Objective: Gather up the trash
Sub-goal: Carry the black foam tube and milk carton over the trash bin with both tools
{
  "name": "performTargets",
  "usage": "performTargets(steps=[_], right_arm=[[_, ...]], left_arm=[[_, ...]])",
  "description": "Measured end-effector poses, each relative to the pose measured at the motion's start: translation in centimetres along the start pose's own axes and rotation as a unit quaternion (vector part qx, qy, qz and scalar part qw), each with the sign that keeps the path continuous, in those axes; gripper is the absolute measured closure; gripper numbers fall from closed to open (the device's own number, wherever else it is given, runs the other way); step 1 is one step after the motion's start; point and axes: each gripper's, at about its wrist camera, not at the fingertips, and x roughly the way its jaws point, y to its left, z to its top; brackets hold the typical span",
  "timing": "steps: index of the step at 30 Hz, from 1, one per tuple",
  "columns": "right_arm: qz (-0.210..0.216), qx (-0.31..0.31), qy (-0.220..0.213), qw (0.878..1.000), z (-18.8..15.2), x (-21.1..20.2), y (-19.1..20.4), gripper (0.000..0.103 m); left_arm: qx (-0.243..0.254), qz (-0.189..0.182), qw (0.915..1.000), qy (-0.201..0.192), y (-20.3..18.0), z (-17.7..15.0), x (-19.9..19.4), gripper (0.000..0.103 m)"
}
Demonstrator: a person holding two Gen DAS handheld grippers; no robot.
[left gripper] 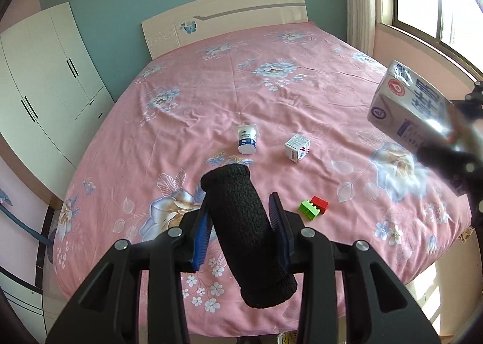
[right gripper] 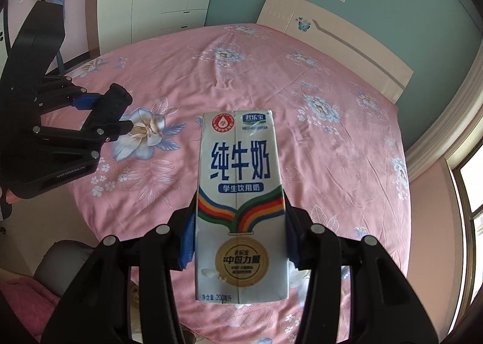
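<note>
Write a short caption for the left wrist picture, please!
Left tool grips a black fuzzy roll above the pink bed; right tool holds a milk carton.

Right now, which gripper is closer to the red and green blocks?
Left. The left gripper, holding the black foam roll, hangs beside the blocks. The right gripper, holding the milk carton, is farther off.

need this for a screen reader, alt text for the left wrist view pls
The left gripper holds a black fuzzy roll above a pink floral bed. A yogurt cup, small carton and toy bricks lie there; a held milk carton is right.
</note>
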Motion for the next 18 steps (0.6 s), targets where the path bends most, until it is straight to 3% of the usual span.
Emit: performTargets(steps=[8, 18], right_arm=[[-0.023, -0.011, -0.026, 0.999, -2.2, -8.3, 3.6, 0.055], [-0.026, -0.015, -0.035, 0.999, -6.7, -13.6, 7.4, 0.055]], left_arm=[[0.036, 0.015, 0.9981, -0.048, -0.7, -2.9, -8.2, 0.064], [0.064, 0.024, 0.9957, -0.063, -1.6, -8.3, -13.0, 0.064]])
